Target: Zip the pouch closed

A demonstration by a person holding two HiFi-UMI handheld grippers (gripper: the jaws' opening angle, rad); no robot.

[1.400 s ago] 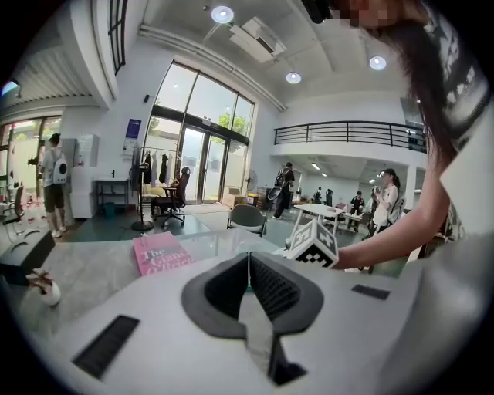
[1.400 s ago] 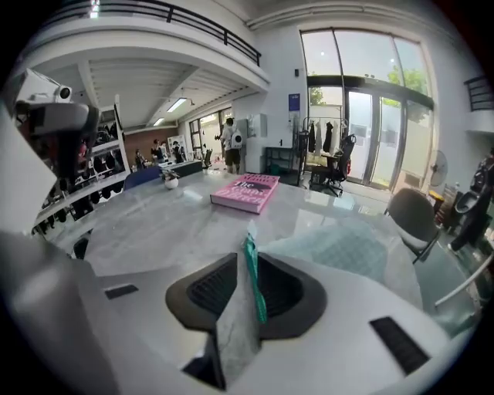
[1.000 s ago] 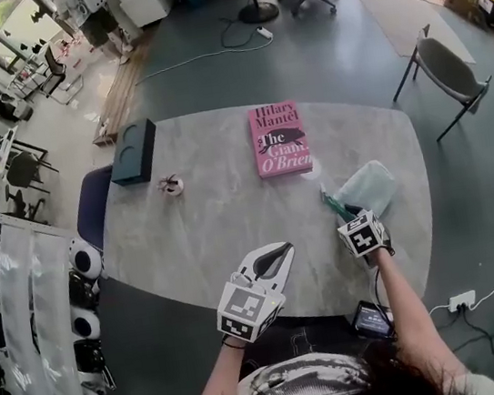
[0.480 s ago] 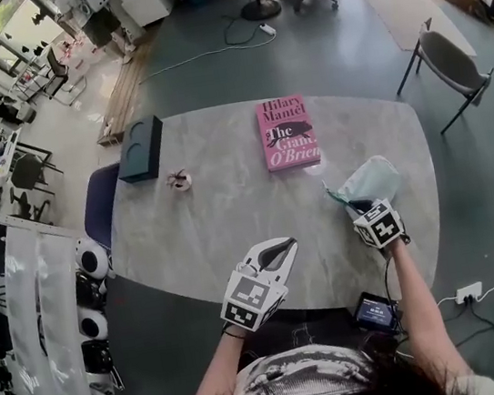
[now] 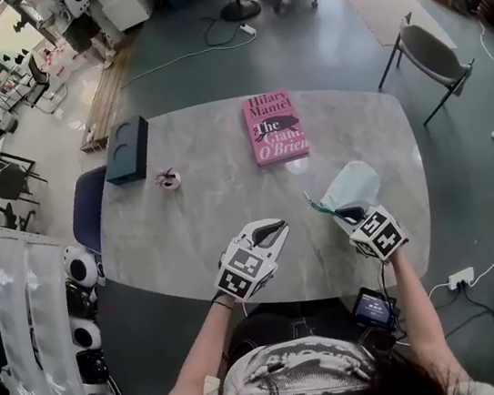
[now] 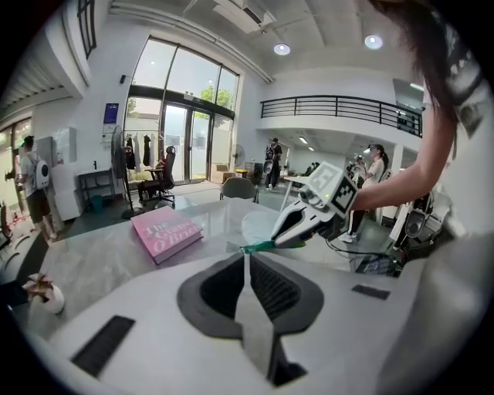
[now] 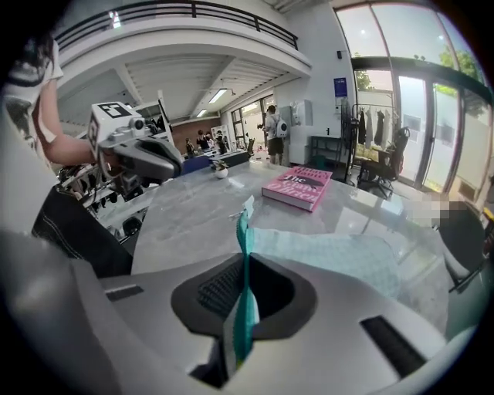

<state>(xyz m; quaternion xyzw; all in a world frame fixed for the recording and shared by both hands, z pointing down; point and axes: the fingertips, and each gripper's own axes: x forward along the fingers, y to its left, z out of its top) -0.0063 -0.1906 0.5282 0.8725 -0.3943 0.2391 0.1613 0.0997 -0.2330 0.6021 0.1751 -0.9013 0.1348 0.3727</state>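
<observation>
A pale teal mesh pouch (image 5: 349, 188) with a green zipper edge lies at the right of the marble table (image 5: 212, 211). My right gripper (image 5: 342, 215) is shut on the near end of that zipper edge and holds it off the table. In the right gripper view the green strip (image 7: 244, 231) runs up between my right gripper's (image 7: 245, 266) closed jaws, and the pouch's body (image 7: 332, 258) spreads beyond them. My left gripper (image 5: 276, 227) hangs over the table's near edge, left of the pouch, shut with nothing in it. In the left gripper view my left gripper (image 6: 247, 258) points toward the pouch (image 6: 258, 226).
A pink book (image 5: 274, 126) lies at the table's far middle. A dark box (image 5: 125, 150) and a small ornament (image 5: 169, 180) sit at the far left. A grey chair (image 5: 433, 54) stands beyond the table's right corner. A small screen device (image 5: 372, 308) hangs below the near edge.
My right gripper has risen and drawn toward me with the pouch's zipper end, so that end has lifted off the table. My left gripper has sunk a little toward the table.
</observation>
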